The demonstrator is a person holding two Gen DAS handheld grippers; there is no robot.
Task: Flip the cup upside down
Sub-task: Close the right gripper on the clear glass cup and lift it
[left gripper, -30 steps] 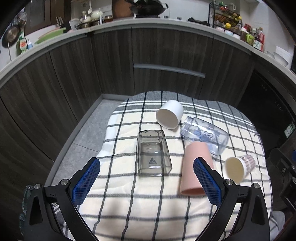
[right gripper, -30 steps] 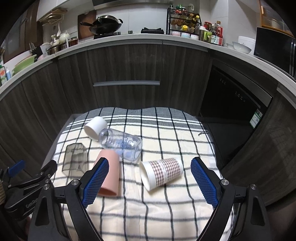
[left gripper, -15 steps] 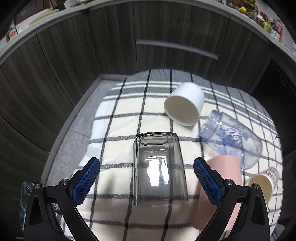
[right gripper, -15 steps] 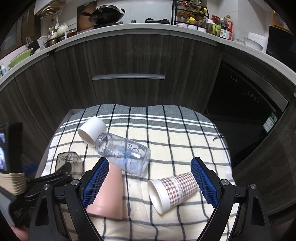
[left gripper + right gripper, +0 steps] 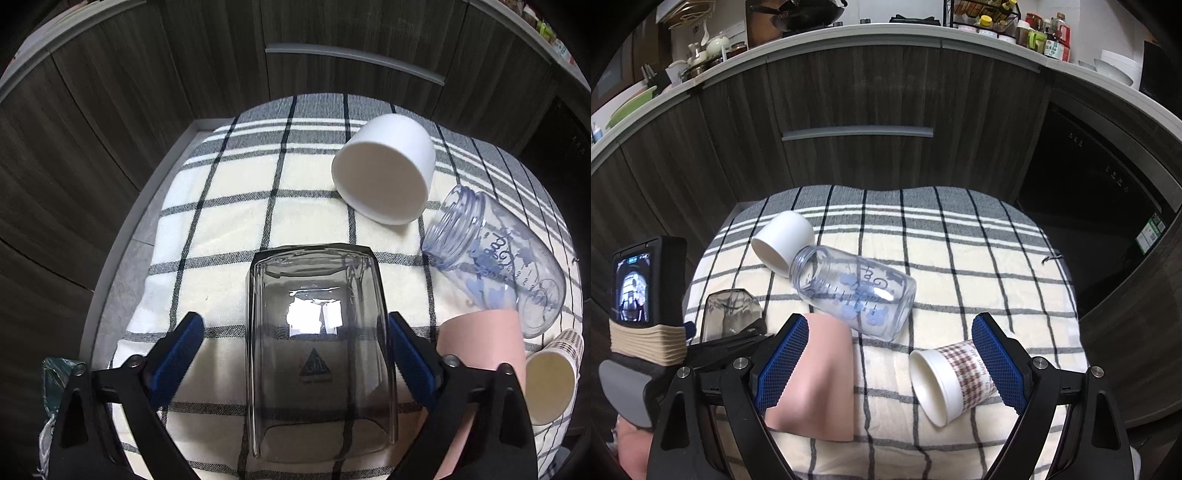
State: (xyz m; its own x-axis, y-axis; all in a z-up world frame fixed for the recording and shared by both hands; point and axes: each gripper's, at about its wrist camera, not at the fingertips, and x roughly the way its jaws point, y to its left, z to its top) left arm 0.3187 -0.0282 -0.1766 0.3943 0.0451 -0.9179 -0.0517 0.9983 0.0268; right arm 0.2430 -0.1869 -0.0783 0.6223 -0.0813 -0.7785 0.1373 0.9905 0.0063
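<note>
A clear grey square cup lies on its side on the checked cloth, mouth away from me. My left gripper is open, with its blue pads on either side of the cup; the right pad is close against it, the left stands apart. The same cup shows at the left in the right wrist view, with the left gripper around it. My right gripper is open and empty above the cloth, between a pink cup and a paper cup with a brown pattern, both lying on their sides.
A white cup and a clear bottle with blue print lie on their sides beyond the grey cup. Dark cabinet fronts rise behind the cloth. A dark appliance stands at the right.
My left gripper has moved forward and down, so the grey cup now lies between its pads. The right gripper has moved slightly closer to the cloth.
</note>
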